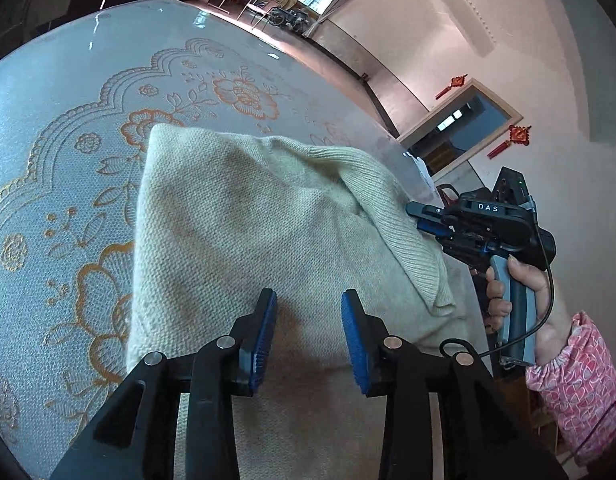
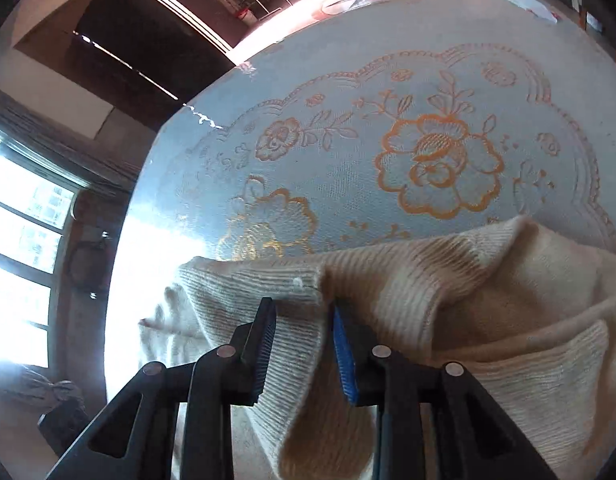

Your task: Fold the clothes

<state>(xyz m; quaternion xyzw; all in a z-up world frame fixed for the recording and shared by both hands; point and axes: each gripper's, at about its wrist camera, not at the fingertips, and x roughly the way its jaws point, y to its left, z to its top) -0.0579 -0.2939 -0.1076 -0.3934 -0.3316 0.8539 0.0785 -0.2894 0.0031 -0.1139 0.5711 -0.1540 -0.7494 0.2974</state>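
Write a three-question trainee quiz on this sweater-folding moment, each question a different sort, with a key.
1. True or false: the left gripper is clamped on the cream sweater.
2. Multiple choice: what lies between the right gripper's blue pads? A) a ribbed knit edge of the sweater B) a plastic bag C) nothing
3. Fill in: the sweater lies on a table covered with a cloth bearing ___ flower outlines.

Key
1. False: its jaws are apart above the knit, holding nothing.
2. A, though the pads have not closed on it.
3. Orange.
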